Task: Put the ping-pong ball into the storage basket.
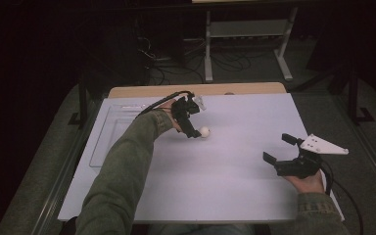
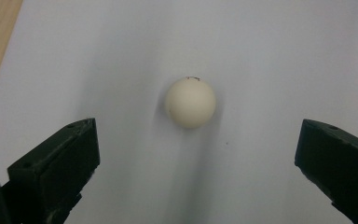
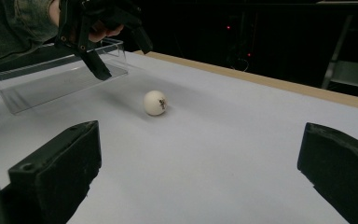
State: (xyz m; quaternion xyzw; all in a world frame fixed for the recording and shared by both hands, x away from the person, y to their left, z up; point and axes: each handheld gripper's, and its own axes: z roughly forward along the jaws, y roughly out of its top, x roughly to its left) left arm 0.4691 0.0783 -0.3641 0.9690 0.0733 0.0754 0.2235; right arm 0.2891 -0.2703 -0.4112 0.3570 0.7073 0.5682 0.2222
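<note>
White ball point(image 1: 204, 131) lies on the bench point(image 1: 235, 186) at centre frame, just beside the left tongs point(image 1: 192, 122), whose jaws gape wide above it. Right tongs point(image 1: 280, 149), lower right, hang released, well apart from it.

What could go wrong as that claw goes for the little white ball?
1. The ball is round and lies loose on the smooth sheet; a nudge from one side of the open left claw could send it rolling off.
2. The clear tray stands close to that claw, so a sideways swing might bump it.
</note>
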